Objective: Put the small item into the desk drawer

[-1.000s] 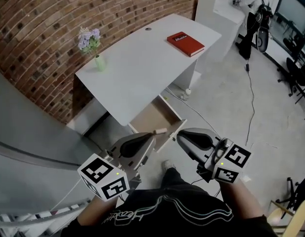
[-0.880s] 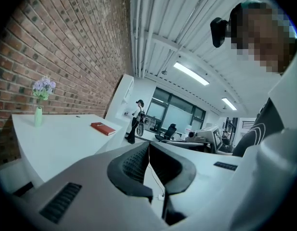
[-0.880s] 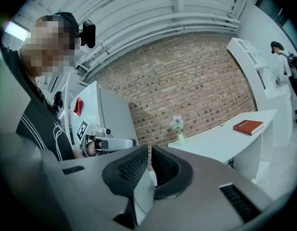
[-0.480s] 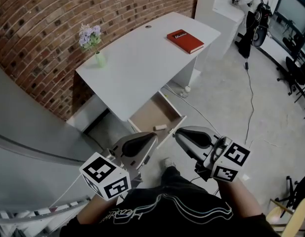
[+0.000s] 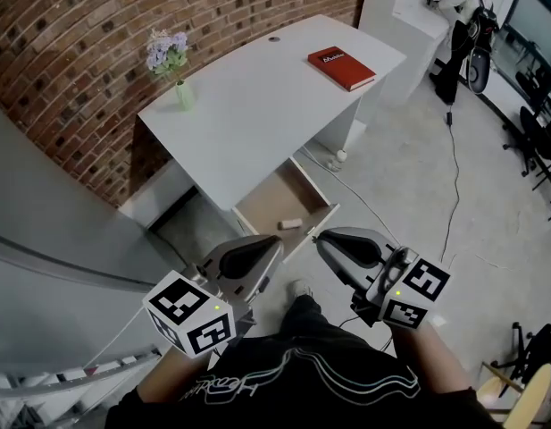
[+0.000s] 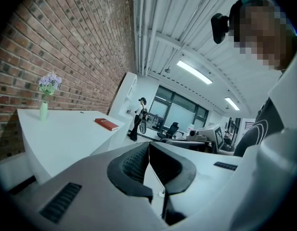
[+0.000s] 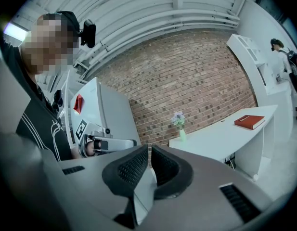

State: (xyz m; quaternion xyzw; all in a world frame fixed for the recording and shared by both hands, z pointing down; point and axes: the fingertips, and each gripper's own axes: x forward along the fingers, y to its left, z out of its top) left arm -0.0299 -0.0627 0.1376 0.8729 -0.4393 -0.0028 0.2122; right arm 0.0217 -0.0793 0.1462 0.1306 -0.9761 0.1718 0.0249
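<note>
The white desk [image 5: 257, 105] has its wooden drawer [image 5: 266, 206] pulled open at the front. A small pale, oblong item [image 5: 290, 224] lies inside the drawer near its front. My left gripper [image 5: 277, 242] hovers just in front of the drawer, shut and empty. Beside it to the right, my right gripper [image 5: 319, 237] is also shut and empty. In the left gripper view the left gripper [image 6: 148, 147] has its pads together with nothing between them. The right gripper [image 7: 149, 152] looks the same in the right gripper view. The drawer is hidden in both gripper views.
A red book [image 5: 341, 68] lies on the desk's far right corner and a green vase of flowers [image 5: 172, 70] stands at its back left. A brick wall [image 5: 96, 25] runs behind. A cable [image 5: 454, 177] trails over the floor, and a person [image 5: 463, 25] stands far off at the back right.
A second ago the small item was at the drawer's front edge by the left gripper's tip. Now it lies on the drawer floor, apart from both grippers.
</note>
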